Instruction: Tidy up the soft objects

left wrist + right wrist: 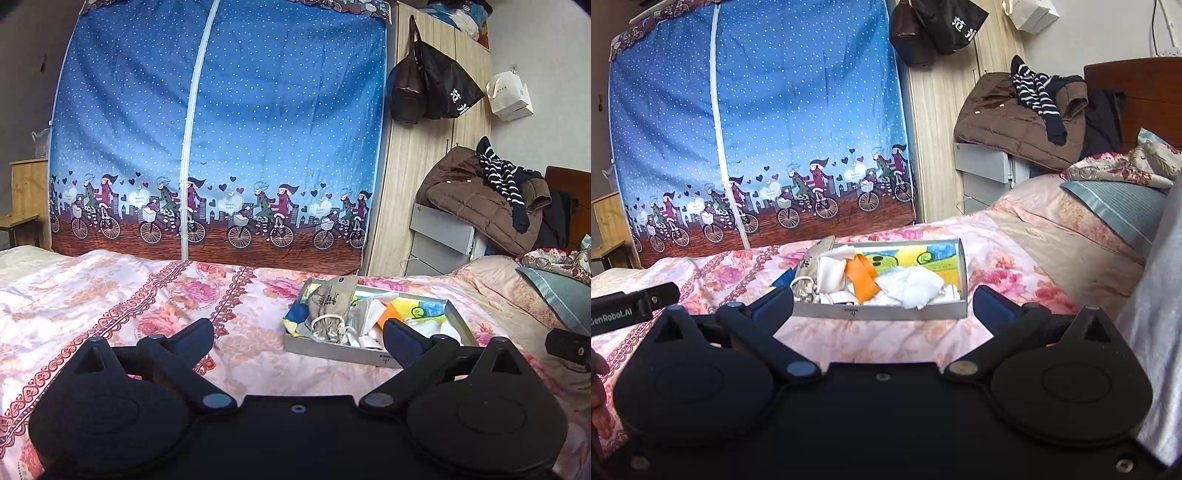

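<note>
- The left gripper (297, 338) has its two dark, blue-padded fingers spread wide with nothing between them, above the pink floral bedspread (110, 295).
- The right gripper (882, 301) is likewise wide apart and empty; its fingertips frame the near wall of the shallow grey cardboard box (886, 312) that sits on the bedspread.
- In the box lie the soft things: a beige drawstring cloth pouch (332, 306) draped over the left end, a crumpled white cloth (912, 282), an orange fabric strip (862, 277), and a bright blue-and-yellow cartoon cloth (905, 258) underneath, mostly covered.
- From the left view the right fingertip hides part of the box's contents; the printing on the pouch is too small to read.
- Behind the bed hangs a blue dotted fabric wardrobe cover printed with cyclists (221, 129); beside it a brown padded jacket (472, 199) is heaped on a grey cabinet, its lower part cut off by the bed.
</note>
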### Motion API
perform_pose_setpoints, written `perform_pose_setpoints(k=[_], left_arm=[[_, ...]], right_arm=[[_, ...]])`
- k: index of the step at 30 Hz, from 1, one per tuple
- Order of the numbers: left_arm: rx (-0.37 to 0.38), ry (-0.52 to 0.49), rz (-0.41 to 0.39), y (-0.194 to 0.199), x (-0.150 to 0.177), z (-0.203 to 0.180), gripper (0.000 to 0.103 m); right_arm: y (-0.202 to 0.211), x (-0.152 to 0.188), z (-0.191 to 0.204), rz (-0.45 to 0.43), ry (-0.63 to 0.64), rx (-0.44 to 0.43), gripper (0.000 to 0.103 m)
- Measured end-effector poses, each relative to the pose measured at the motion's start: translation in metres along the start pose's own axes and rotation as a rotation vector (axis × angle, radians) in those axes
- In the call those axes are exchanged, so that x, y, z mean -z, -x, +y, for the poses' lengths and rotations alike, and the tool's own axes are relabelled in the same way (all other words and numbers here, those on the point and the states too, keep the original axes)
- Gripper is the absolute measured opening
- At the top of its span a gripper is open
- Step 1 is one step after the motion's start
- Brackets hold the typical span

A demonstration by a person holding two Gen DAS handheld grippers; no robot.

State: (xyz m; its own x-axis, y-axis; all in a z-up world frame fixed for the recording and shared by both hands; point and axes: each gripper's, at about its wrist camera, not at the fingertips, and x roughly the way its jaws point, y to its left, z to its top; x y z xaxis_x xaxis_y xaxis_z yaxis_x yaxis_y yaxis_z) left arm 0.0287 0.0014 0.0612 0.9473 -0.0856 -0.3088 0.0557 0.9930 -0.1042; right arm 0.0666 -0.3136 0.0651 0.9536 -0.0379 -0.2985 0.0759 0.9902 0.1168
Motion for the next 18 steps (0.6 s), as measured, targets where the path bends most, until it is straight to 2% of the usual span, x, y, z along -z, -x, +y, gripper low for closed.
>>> perform_pose_setpoints(k=[9,18], left_arm=[[-0.003,0.023,0.026,0.001,0.013,0.007,0.102],[0.006,-0.026,0.059,-0.001,0.024,-0.001,0.102]], right_arm=[[-0.008,0.005,0.005,0.036,0.011,0.008,0.103],[-0.024,0.012,-0.001,0.111,-0.004,0.046,0.103]])
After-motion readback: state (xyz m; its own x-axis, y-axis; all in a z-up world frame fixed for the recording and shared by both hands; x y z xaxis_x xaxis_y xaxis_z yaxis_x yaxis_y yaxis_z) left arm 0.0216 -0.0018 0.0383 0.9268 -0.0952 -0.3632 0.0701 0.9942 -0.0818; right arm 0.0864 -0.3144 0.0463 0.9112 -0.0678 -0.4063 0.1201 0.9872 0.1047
